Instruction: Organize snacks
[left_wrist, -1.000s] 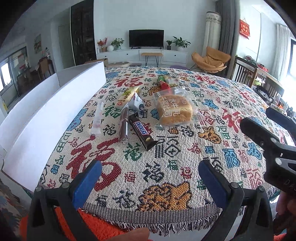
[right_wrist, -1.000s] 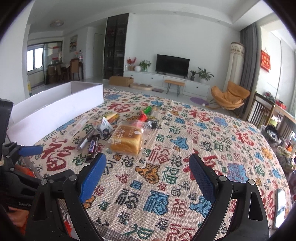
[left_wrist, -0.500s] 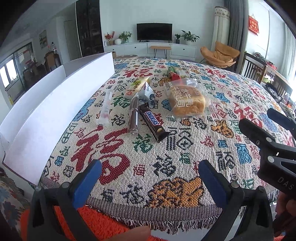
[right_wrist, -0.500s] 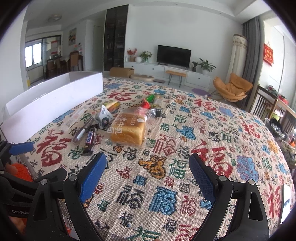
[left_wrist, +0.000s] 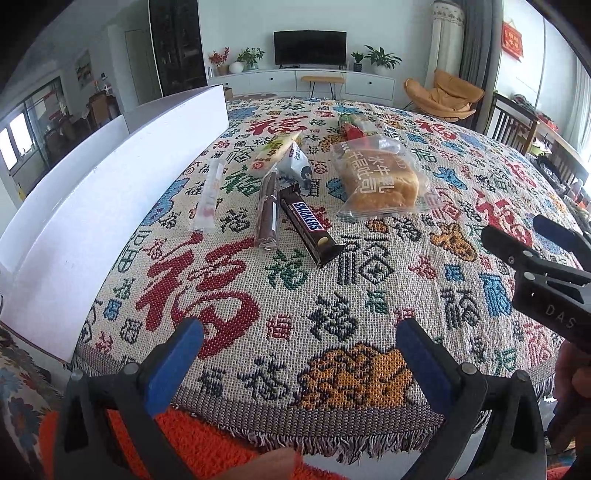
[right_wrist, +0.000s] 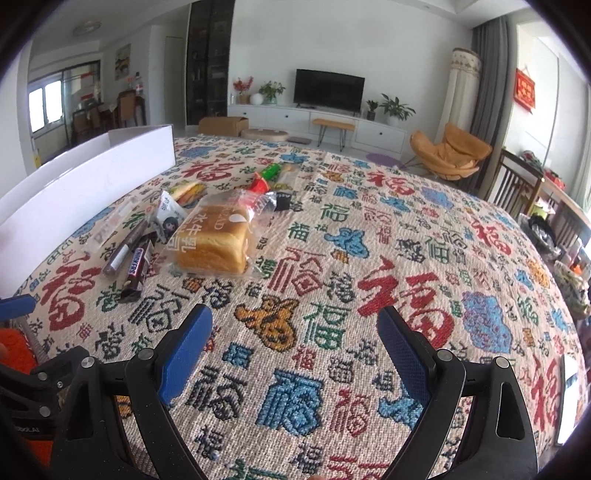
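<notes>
Several snacks lie on a patterned tablecloth (left_wrist: 332, 295): a Snickers bar (left_wrist: 308, 225) (right_wrist: 135, 264), a brown stick pack (left_wrist: 268, 212), a white stick pack (left_wrist: 209, 197), a bagged bread loaf (left_wrist: 380, 181) (right_wrist: 212, 236), a small white pouch (left_wrist: 297, 168), a yellow pack (left_wrist: 271, 153) and red-green packs (right_wrist: 267, 177). A long white box (left_wrist: 110, 206) (right_wrist: 81, 188) stands at the left. My left gripper (left_wrist: 299, 350) is open and empty near the table's front edge. My right gripper (right_wrist: 295, 339) is open and empty over the cloth, and it shows at the right of the left wrist view (left_wrist: 532, 240).
An orange cloth (left_wrist: 184, 443) lies below the table's fringed front edge. Chairs (right_wrist: 517, 188) stand at the table's far right. A TV (right_wrist: 328, 90), cabinet and orange lounge chair (right_wrist: 447, 153) are in the room behind.
Both grippers have moved forward over the table toward the snacks, which now look nearer. Both stay open and empty. The snacks have not moved.
</notes>
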